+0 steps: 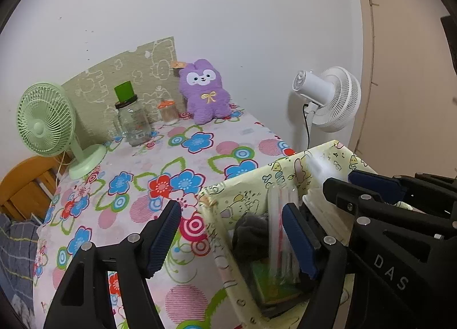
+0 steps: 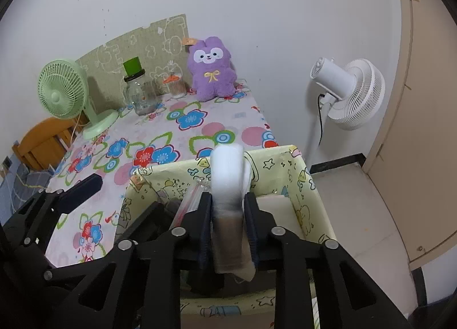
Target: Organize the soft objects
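A yellow cartoon-print fabric box [image 1: 274,175] [image 2: 288,157] stands at the near right edge of the floral table. My right gripper [image 2: 228,203] is shut on a white soft roll [image 2: 227,169], held over the box; it shows in the left wrist view [image 1: 320,169] too. My left gripper [image 1: 231,232] is open, with one finger outside the box's left wall and the other inside. A dark soft thing [image 1: 250,233] and clear-wrapped items [image 1: 278,232] lie in the box. A purple plush bunny [image 1: 204,90] [image 2: 212,69] sits against the far wall.
A green desk fan [image 1: 45,126] [image 2: 64,92], a glass jar with a green lid [image 1: 132,117] [image 2: 138,92] and a small toothpick jar [image 1: 169,113] [image 2: 177,86] stand at the table's back. A white floor fan [image 1: 334,98] [image 2: 354,92] stands right of the table. A wooden chair [image 1: 25,183] is on the left.
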The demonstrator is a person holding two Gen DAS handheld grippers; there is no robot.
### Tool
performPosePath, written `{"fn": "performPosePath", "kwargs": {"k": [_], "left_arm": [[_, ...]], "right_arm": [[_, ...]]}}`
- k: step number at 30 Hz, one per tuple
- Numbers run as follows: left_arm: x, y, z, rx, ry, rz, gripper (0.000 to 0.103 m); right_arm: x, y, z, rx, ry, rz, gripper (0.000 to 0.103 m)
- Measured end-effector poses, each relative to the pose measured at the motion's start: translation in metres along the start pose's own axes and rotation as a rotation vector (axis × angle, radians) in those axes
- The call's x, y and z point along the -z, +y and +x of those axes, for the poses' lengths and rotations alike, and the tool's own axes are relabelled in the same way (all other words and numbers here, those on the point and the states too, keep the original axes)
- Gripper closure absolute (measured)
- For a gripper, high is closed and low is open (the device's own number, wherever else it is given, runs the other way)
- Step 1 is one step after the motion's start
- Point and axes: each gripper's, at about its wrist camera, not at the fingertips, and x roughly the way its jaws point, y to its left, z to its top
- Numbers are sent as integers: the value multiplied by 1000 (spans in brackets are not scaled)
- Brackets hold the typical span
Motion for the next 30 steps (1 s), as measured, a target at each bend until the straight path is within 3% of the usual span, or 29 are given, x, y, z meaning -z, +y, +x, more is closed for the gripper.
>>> {"fn": "performPosePath", "kwargs": {"k": [11,25,30], "left_arm": [[11,38,-25,2,-8,-94,13],[25,87,-72,-40,-69,-149,0],[29,106,-89,-74,-84,-175,0]], "right_arm": [[4,15,-22,29,-47,-10,38],[7,70,-57,0,-123,-68,18],[8,90,-71,-4,-156,-82,11]]}}
